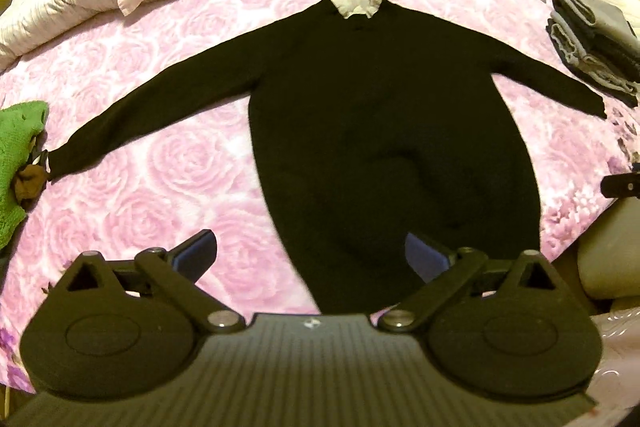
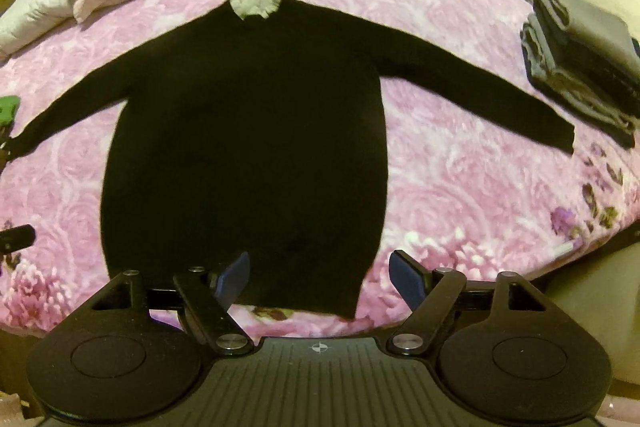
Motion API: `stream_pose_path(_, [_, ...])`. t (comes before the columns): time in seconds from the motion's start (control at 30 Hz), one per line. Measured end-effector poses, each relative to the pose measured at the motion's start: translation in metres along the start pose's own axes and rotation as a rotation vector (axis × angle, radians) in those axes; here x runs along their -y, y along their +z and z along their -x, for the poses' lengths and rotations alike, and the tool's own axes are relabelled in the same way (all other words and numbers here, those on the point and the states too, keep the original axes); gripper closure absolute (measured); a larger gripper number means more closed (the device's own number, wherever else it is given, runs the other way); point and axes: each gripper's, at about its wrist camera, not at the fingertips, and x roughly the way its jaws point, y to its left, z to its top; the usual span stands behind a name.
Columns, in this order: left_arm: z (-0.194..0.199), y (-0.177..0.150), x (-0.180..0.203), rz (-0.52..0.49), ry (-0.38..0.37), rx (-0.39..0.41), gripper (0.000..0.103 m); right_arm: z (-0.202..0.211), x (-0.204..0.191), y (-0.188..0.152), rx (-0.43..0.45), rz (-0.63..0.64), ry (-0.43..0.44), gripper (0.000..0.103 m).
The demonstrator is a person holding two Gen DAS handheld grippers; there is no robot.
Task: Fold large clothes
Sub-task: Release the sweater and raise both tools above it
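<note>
Black sweater [image 1: 380, 131] spread flat on pink rose bedspread [image 1: 168, 163], sleeves out left and right, white collar [image 1: 360, 1] at far end. Left tongs [image 1: 310, 255] spread wide above near hem, empty. Right tongs [image 2: 320, 277] spread, empty. Folded clothes stack [image 2: 580, 75] far right; green cloth [image 1: 18, 155] left.

text: none readable | labels/brands/numbers: none | only sign: small round crosshair mark on left gripper body [image 1: 310, 323] | same mark on right gripper body [image 2: 319, 347]
</note>
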Motion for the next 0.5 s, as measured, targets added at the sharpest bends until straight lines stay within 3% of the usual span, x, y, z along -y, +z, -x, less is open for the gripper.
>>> stream_pose_path(0.5, [0.017,0.007,0.026,0.004,0.018,0.028,0.001,0.018,0.006,0.006,0.045,0.004,0.047,0.028])
